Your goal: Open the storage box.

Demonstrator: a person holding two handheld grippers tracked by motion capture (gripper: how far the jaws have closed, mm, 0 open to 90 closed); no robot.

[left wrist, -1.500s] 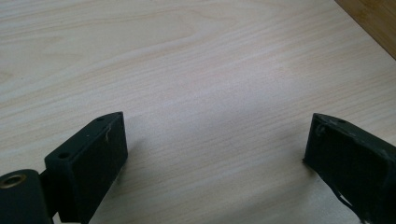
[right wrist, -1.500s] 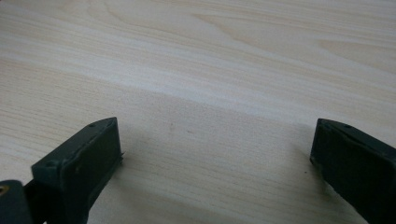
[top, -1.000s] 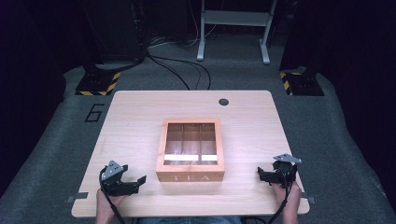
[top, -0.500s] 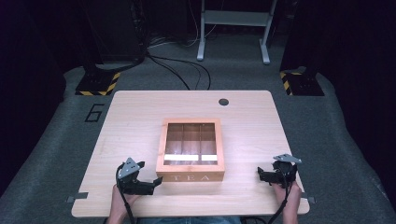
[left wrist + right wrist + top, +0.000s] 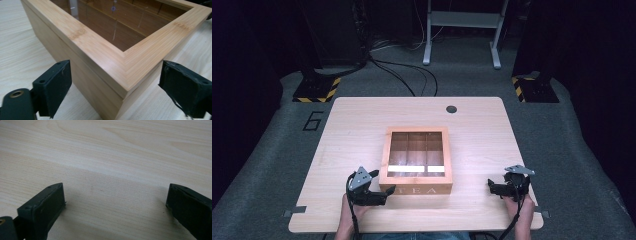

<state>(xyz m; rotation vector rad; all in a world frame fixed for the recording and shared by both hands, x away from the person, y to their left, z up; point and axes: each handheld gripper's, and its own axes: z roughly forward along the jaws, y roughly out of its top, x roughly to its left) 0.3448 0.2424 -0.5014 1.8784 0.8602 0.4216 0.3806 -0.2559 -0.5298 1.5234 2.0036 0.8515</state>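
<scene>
You are in the approach step: the left claw [image 5: 388, 192] is being brought to the near left corner of the wooden tea box [image 5: 416, 159], and no grasp has been made. The box sits at the middle of the tabletop [image 5: 357, 125], lid down, with a glass pane in the lid and the word TEA on its front face.

In the left gripper view, the left claw is spread wide, with one pad [image 5: 53, 82] on each side of the box corner [image 5: 125, 82]. Neither pad touches the wood. The seam between lid and body runs just below the lid frame at that corner.

The next move probably calls for you to settle on a contact point. To lift the lid, bring a pad under or against the lid edge at the seam, not against the body below it. Keep the wrist low and level so the pads meet the edge squarely.

Your left hand [image 5: 354, 202] is at the near edge, forearm coming in from below, claw pointing right toward the box. The right claw [image 5: 490, 186] rests well apart from the box over bare tabletop, also spread wide and empty, pointing left.
</scene>
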